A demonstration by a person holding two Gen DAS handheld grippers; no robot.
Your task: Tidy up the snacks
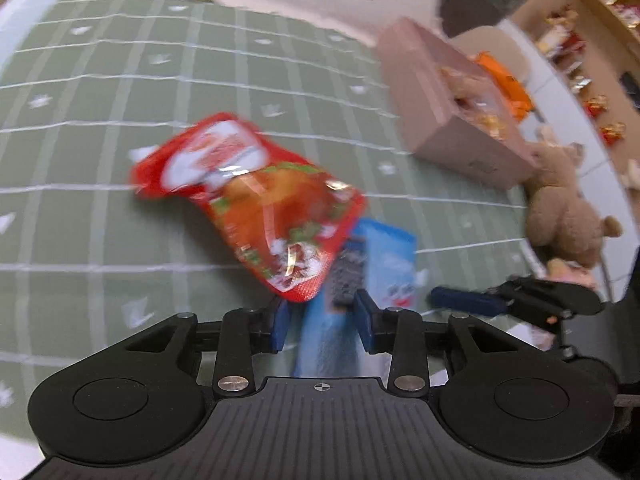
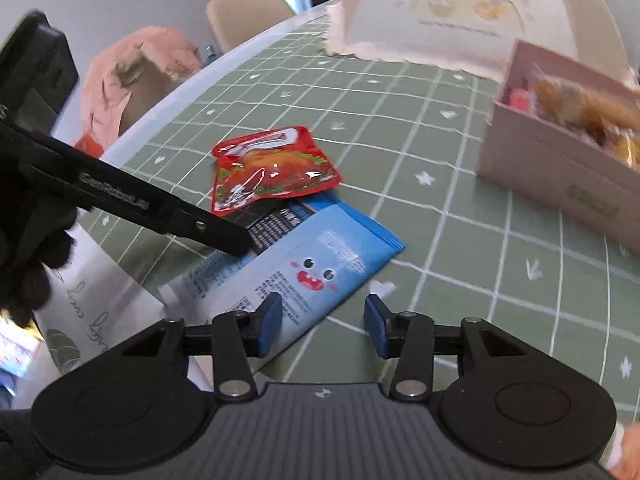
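While both grippers hang over the near edge of the green checked tablecloth (image 2: 400, 128), nothing is held yet. Left gripper (image 1: 322, 326): jaws partly spread, blue packet (image 1: 320, 344) lying between the pads, but blur hides whether they press it. Right gripper (image 2: 322, 326): jaws spread, empty, left pad over the blue packet's (image 2: 312, 264) near corner, right pad over bare cloth. Red pouch (image 2: 272, 168) lies flat just beyond, its near edge overlapping the blue packet. Pink box (image 2: 560, 176), already holding snacks, sits far right and looks like the drop spot. Judgement: step in hand is picking one snack. Best to take the red pouch first since it lies on top; pinch an edge seam, lift straight up so the blue packet doesn't drag. Keep the two grippers apart; they're close.
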